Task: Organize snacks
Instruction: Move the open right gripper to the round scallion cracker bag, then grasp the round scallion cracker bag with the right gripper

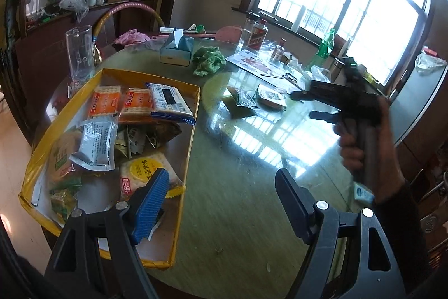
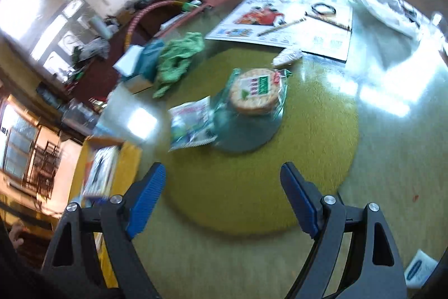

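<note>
**Left wrist view: box filled, two packets left to collect**

Left wrist view: left gripper [image 1: 221, 192] hangs released and empty, its left finger above the yellow box [image 1: 112, 72] of snacks. Right wrist view: right gripper [image 2: 222, 187] is spread wide with nothing between its fingers; ahead of the tips lie a flat packet [image 2: 191, 121], left, and a round cracker pack [image 2: 255, 94], right, overlapping. Probably best: straddle one pack's edge, close firmly, and lift clear of its neighbour.
</note>
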`<state>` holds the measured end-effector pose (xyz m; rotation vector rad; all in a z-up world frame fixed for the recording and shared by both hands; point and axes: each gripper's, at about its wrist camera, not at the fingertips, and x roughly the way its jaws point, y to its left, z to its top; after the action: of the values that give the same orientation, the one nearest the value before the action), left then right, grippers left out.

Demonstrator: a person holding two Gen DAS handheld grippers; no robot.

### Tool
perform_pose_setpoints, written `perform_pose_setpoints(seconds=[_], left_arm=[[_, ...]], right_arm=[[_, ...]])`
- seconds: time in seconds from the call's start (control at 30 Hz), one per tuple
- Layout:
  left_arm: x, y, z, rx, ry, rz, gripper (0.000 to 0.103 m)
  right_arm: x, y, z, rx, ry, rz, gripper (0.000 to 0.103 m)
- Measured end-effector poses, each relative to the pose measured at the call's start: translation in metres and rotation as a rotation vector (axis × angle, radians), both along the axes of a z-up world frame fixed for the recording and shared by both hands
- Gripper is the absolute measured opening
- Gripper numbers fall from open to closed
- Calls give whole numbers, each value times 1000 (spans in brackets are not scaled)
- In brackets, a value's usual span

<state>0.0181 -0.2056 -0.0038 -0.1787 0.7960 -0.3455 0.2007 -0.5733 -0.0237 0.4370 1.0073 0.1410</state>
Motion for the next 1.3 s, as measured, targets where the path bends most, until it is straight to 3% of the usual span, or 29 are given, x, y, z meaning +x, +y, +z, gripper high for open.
perform_pose_setpoints(seconds=[0.3, 0.37, 0.7, 0.9, 1.1, 1.2, 1.3], left_arm=[[5, 6, -4, 2, -4, -10, 78], [5, 8, -5, 2, -1, -11, 78], [3, 7, -5, 5, 5, -20, 78], [-2, 0, -4, 3, 8, -17, 78], [7, -15, -4, 11, 33, -26, 78], [20, -26, -4, 28, 43, -30, 78], [40, -38, -9, 44, 91, -32, 78]], right_arm=[[90, -6, -39, -37, 93, -118, 84], [101, 0, -42, -127, 100, -135, 84], [130, 16, -62, -299, 172, -164, 89], [90, 17, -57, -275, 184, -138, 77], [2, 14, -54, -204, 195, -102, 73], [-55, 6, -52, -92, 194, -121, 53], [-90, -5, -54, -28, 166, -154, 49]])
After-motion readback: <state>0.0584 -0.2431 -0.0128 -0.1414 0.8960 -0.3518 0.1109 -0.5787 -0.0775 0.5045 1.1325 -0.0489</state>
